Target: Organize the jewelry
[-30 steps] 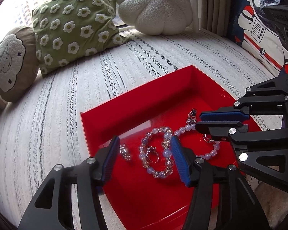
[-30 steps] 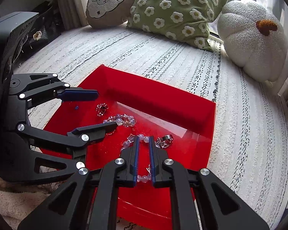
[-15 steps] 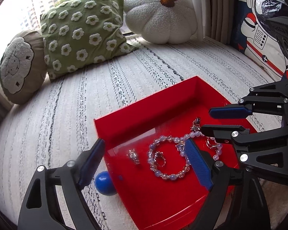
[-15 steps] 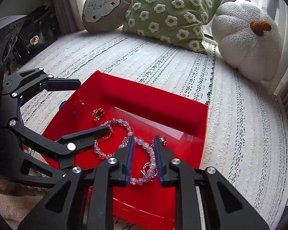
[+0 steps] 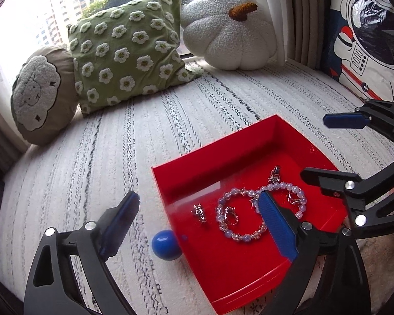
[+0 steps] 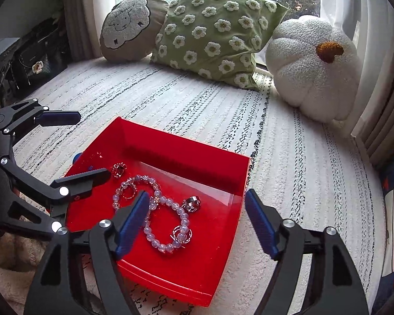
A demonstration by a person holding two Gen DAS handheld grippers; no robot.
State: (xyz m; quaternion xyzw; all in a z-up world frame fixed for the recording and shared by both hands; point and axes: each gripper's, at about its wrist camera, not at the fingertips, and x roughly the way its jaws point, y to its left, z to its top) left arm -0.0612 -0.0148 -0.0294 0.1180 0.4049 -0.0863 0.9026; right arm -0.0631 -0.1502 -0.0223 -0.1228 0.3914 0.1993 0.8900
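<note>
While both jaws widen, left tool [image 5: 197, 225] and right tool [image 6: 197, 223] empty, bracelets [image 6: 157, 210] in red tray [image 6: 186, 157]

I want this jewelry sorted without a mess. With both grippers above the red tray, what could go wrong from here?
1. The two bead bracelets overlap, with rings lying against them; lifting one may drag the rest.
2. The blue ball sits against the red tray; a nudge could roll it away.
3. The left gripper and right gripper, both opening and empty, crowd the tray and might collide.
</note>
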